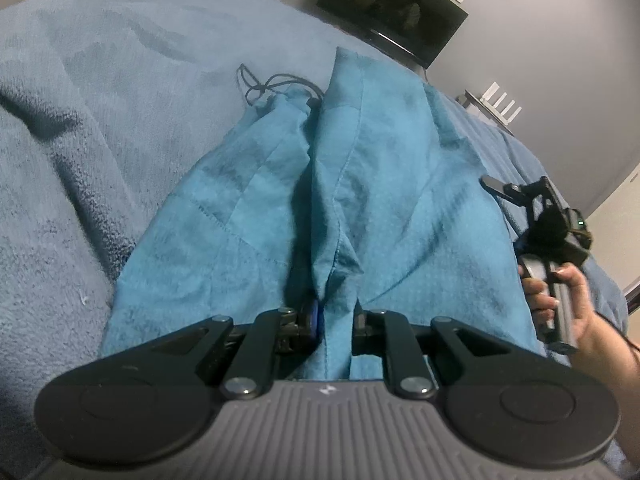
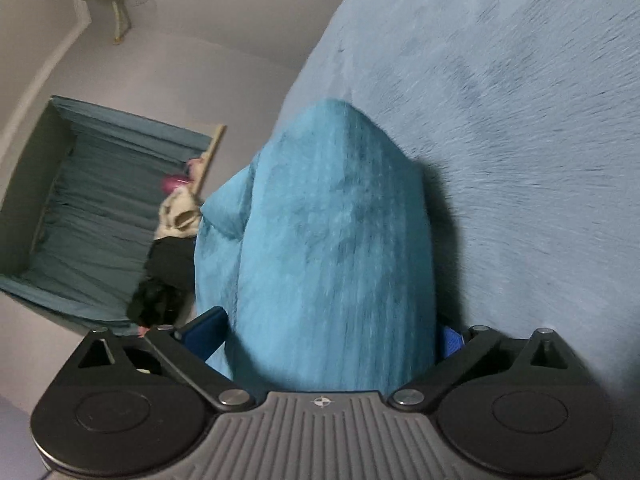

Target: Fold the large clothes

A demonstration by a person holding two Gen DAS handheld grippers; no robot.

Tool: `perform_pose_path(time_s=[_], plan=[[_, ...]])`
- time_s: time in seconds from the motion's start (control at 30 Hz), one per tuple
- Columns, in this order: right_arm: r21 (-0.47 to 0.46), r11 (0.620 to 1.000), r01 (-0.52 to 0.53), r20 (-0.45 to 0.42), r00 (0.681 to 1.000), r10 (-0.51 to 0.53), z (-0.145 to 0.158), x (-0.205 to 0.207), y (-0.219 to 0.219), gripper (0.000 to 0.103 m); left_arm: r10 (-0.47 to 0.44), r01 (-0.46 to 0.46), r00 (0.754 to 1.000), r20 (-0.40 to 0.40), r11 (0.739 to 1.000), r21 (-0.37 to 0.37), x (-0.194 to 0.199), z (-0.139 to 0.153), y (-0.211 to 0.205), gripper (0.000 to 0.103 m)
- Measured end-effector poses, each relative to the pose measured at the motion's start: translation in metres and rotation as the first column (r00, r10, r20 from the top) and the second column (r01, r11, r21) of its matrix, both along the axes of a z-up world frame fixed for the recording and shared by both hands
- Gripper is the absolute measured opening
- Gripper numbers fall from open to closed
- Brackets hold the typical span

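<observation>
Fingers of the left gripper (image 1: 320, 330) pinch a garment (image 1: 320, 184) fold; it spreads ahead of them over the blanket (image 1: 80, 120). Right gripper (image 2: 332, 340) stands wide, a thick bunch between its fingers; grip unconfirmed. Judged soft, limp, light, non-slip. Best taken at hems and corners.

Garment (image 1: 384, 184): plain teal-blue, black drawstring (image 1: 260, 84). Bed blanket (image 1: 80, 140): pale grey-blue, unpatterned. Left gripper (image 1: 332, 328): black linkage, blue pads (image 1: 314, 316). Curtains (image 2: 100, 200): dull teal. Walls (image 2: 180, 40): grey.
</observation>
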State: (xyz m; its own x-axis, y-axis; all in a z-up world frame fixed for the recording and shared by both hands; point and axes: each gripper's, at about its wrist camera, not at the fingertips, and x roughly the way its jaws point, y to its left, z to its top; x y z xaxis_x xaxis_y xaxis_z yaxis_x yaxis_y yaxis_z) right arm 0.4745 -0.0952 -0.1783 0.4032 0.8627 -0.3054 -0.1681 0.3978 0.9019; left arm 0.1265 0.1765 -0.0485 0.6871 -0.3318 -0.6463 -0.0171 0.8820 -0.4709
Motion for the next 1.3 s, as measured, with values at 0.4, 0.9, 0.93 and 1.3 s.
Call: perform_pose_path(time_s=[0.4,0.9,0.93,1.3], plan=[[-0.105,0.991,0.085,0.221,0.973,-0.06,0.056,-0.034,-0.021,0.053,-0.067,0.067,0.998,0.019,0.998,0.005,0.016,0.0,-0.025,0.011],[-0.505,0.808,0.304,0.308,0.938,-0.16,0.177,0.056,-0.165,0.081,-0.237,0.232,0.959,0.157,0.972,0.049,0.089,-0.004,-0.152,0.011],[-0.566,0.757,0.326,0.284,0.94,-0.192,0.169,0.062,-0.167,0.085,-0.243,0.24,0.958,0.154,0.97,0.035,0.09,-0.007,-0.152,0.011],[-0.622,0.569,0.538,0.559,0.814,-0.159,0.148,-0.073,-0.14,0.087,-0.26,0.257,0.947,0.188,0.965,0.045,0.083,-0.004,-0.143,0.013]])
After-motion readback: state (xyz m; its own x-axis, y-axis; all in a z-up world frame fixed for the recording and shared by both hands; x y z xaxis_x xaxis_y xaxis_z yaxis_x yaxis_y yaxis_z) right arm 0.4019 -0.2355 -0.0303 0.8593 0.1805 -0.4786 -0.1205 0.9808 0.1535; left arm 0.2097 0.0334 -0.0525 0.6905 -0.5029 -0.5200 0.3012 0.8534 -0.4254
